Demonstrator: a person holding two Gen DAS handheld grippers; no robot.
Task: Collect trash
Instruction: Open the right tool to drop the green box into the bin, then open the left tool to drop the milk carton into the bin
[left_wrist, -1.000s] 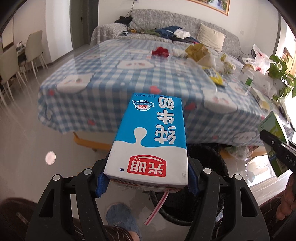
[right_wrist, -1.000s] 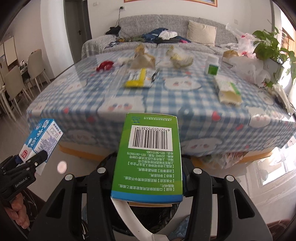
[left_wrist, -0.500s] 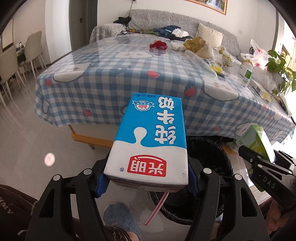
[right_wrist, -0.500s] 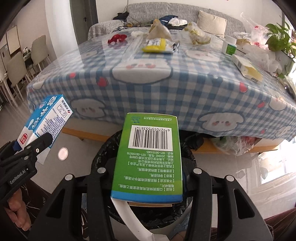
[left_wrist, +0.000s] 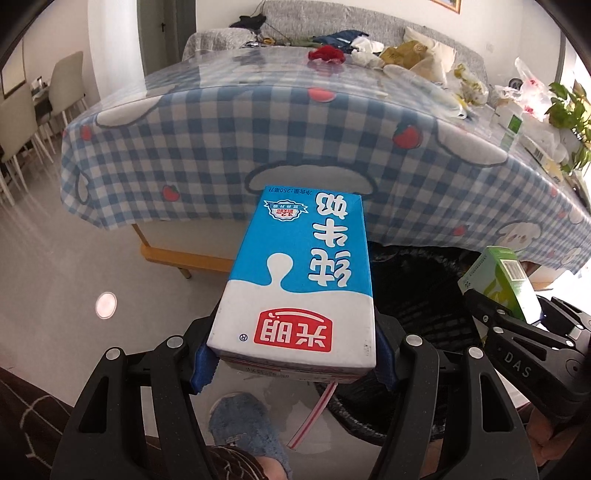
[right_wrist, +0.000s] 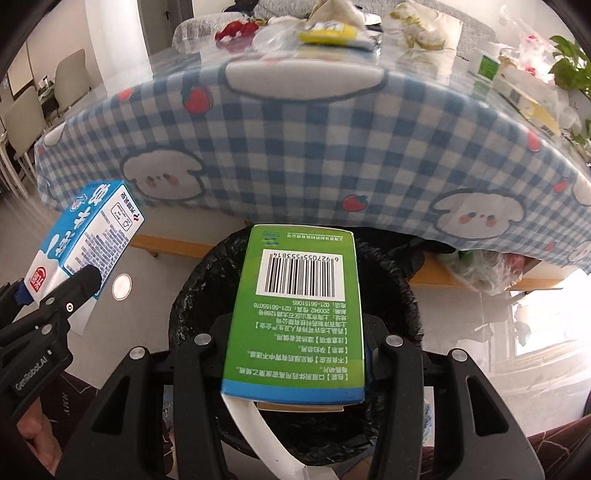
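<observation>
My left gripper (left_wrist: 295, 354) is shut on a blue and white milk carton (left_wrist: 301, 280) with a striped straw (left_wrist: 314, 417) hanging from its end; the same milk carton (right_wrist: 86, 247) shows at the left of the right wrist view. My right gripper (right_wrist: 295, 354) is shut on a green box (right_wrist: 299, 317) with a barcode, held directly over the black-lined trash bin (right_wrist: 399, 306). In the left wrist view the green box (left_wrist: 498, 280) and the trash bin (left_wrist: 417, 295) lie to the right of the milk carton.
A table with a blue checked cloth (right_wrist: 314, 147) stands just behind the bin, with several wrappers (right_wrist: 332, 31) and boxes on top. Dining chairs (left_wrist: 62, 92) stand at the left. A slippered foot (left_wrist: 243, 428) is on the floor beside the bin. A plastic bag (right_wrist: 484, 269) lies under the table.
Both grippers have come down with their boxes, so the table edge now sits higher in view. The green box has moved over the bin's mouth. Neither grip has changed.
</observation>
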